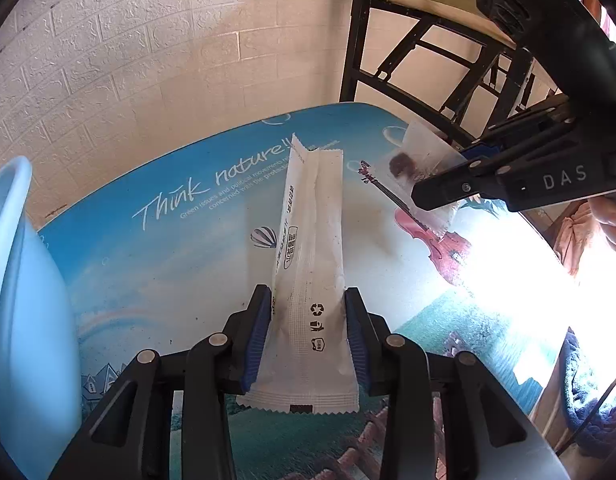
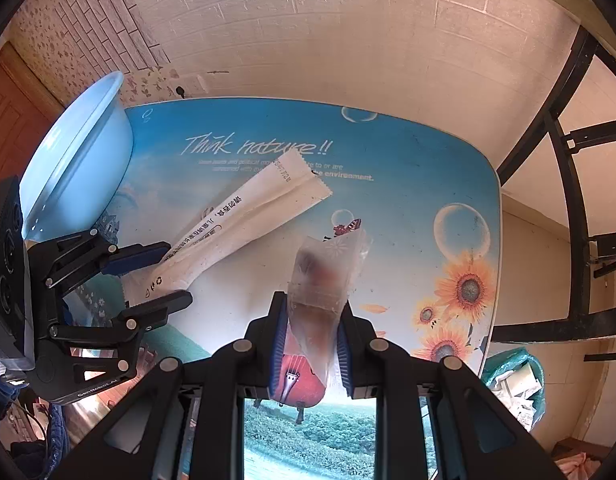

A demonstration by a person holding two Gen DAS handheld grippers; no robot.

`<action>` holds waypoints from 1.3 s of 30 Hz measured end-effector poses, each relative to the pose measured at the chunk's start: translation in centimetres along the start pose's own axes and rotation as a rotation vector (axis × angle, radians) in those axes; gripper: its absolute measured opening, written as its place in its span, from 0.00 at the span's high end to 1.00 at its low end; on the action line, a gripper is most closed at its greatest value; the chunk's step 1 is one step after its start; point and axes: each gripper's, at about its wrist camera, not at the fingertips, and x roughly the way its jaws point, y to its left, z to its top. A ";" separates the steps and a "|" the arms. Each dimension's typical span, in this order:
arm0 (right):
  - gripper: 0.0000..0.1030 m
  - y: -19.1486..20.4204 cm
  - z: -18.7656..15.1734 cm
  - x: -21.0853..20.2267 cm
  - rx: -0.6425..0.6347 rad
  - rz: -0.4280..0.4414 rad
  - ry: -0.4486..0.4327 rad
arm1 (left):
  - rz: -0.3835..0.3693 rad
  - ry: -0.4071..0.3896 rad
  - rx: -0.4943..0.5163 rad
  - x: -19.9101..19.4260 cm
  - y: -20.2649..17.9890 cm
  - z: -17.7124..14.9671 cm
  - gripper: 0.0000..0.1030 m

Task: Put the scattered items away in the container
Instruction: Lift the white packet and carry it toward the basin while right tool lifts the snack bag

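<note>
**Bowl lies to the left of both claws; your left hand is the nearer one**

Your left claw (image 1: 308, 336) has the long white sachet (image 1: 308, 280) between its blue pads, near the sachet's lower end. The pads sit against its two long edges, so read it as a grip, though a light one. The sachet's long axis runs straight away from that claw, out over the desk (image 1: 148, 264), with the far, serrated end pointing toward the wall. In the right wrist view the free end slants up and to the right, crossing the printed lettering.

Your right claw (image 2: 312, 340) is clenched on the clear packet (image 2: 328, 276), which holds something dark and reddish. The packet sticks up and forward from the pads, tilted a little to the right, above the violin picture on the desk.

The blue bowl (image 2: 76, 160) is the container, and it stands at the left end of the desk. From the left wrist its rim fills the left edge of the view, so it is just beside that claw. From the right wrist it is well apart, beyond the left claw.

So the coming move is sideways to the left, and the left hand should go first. Because the sachet is long and held near one end, expect the free end to swing and trail. Turn it so the length points into the bowl, not across the rim. Keep the right hand back until the left is out of its path.
</note>
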 end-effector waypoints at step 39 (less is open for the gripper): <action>0.77 4.6 0.5 -4.1 -0.091 0.008 -0.074 | 0.033 -0.139 -0.182 -10.4 1.6 2.8 0.72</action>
